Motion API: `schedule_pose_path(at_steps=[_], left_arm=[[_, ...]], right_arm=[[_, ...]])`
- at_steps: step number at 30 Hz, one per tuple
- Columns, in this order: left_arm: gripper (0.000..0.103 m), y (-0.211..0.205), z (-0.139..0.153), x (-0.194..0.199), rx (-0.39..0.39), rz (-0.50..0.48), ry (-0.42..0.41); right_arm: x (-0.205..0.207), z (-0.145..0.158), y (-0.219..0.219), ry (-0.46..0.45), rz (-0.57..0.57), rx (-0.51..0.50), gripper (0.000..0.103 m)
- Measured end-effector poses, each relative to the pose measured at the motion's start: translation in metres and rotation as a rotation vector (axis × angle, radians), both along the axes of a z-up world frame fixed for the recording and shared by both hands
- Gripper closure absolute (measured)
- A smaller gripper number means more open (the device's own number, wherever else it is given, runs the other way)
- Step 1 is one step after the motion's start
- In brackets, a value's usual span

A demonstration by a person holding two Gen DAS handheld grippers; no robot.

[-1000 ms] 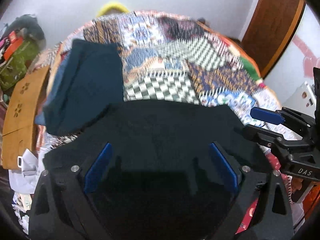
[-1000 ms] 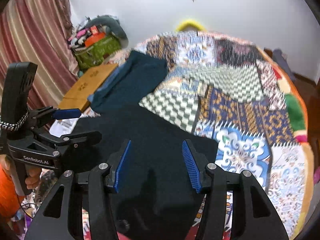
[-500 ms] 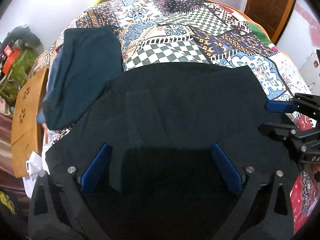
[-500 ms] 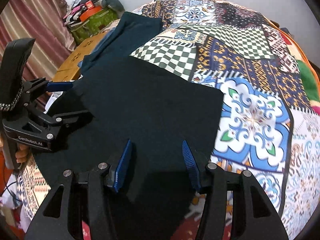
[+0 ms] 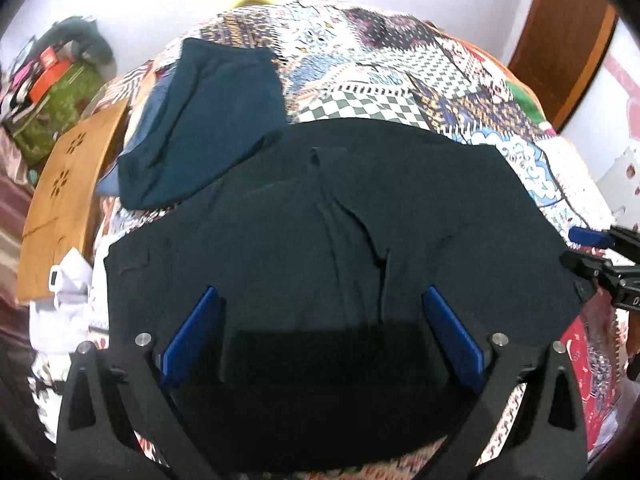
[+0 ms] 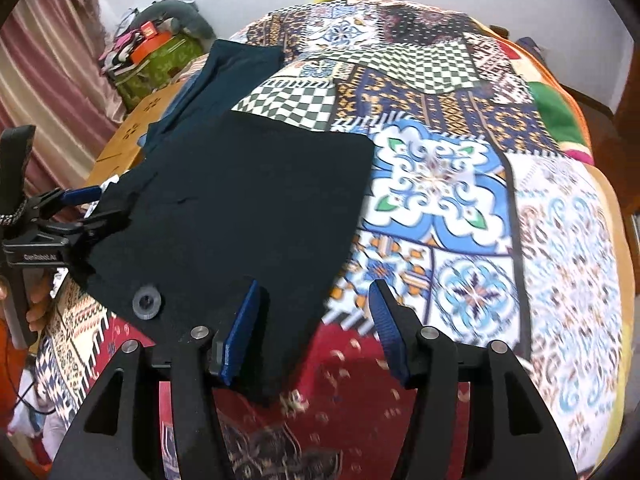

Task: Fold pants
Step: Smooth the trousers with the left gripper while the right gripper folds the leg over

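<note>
Left tool (image 5: pixel 320 332), seen from its own wrist camera: jaws spread wide, blue pads (image 5: pixel 188 336) at 8 and 4 o'clock of the frame, empty, poised over the near edge of the black pants (image 5: pixel 320 220); whether the pads touch the cloth cannot be told. Right tool (image 6: pixel 314 328), seen from its own camera: jaws likewise wide apart and empty, the left pad over the right-hand near corner of the pants (image 6: pixel 248 208), the right pad over the bare bedspread (image 6: pixel 480 208). Each tool appears in the other's view: the right tool (image 5: pixel 596 256) at 3 o'clock beside the right edge of the pants, the left tool (image 6: pixel 76 216) at 9 o'clock at the left edge, jaws apart. The pants lie spread flat as a broad dark panel on the near part of the bed, with a central seam and a few shallow creases; a round grey button (image 6: pixel 147 302) shows near the edge at 8 o'clock in the right view. Beyond them, at 11 o'clock, a folded dark teal garment (image 5: pixel 208 120) rests on the patchwork bedspread (image 5: pixel 400 64), its near corner just meeting the black cloth. Farther left stands a wooden board (image 5: pixel 64 184) with flower-shaped cut-outs, and behind it a green box (image 6: pixel 160 64) piled with small items.
</note>
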State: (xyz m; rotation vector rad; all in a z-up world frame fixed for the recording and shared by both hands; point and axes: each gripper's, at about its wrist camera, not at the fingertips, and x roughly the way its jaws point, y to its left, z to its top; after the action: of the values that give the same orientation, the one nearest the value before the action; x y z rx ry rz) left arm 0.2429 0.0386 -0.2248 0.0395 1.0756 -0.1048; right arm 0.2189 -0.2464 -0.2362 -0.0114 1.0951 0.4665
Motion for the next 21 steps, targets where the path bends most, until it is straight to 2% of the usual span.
schedule_pose_path(at_steps=[4, 7, 10, 12, 14, 18, 21], left_arm=[[0.000, 0.012, 0.010, -0.012, -0.030, 0.035, -0.019], [0.000, 0.027, 0.027, -0.024, -0.006, 0.092, -0.080], [0.000, 0.049, 0.046, -0.034, -0.031, 0.157, -0.135], [0.000, 0.067, 0.057, -0.043, -0.056, 0.212, -0.169], [0.000, 0.088, 0.065, -0.052, -0.082, 0.274, -0.193], [0.000, 0.129, 0.064, -0.069, -0.155, 0.375, -0.184], [0.000, 0.155, 0.047, -0.080, -0.206, 0.442, -0.137]], right_arm=[[-0.008, 0.012, 0.005, -0.052, -0.004, -0.050, 0.050], [-0.014, 0.030, 0.011, -0.108, -0.006, -0.047, 0.050], [-0.018, 0.052, 0.022, -0.183, 0.003, -0.038, 0.049], [-0.022, 0.064, 0.029, -0.234, 0.010, -0.034, 0.040], [-0.025, 0.078, 0.043, -0.300, 0.031, -0.026, 0.037], [-0.027, 0.088, 0.070, -0.341, 0.074, 0.004, 0.033], [-0.024, 0.084, 0.093, -0.344, 0.114, 0.016, 0.030]])
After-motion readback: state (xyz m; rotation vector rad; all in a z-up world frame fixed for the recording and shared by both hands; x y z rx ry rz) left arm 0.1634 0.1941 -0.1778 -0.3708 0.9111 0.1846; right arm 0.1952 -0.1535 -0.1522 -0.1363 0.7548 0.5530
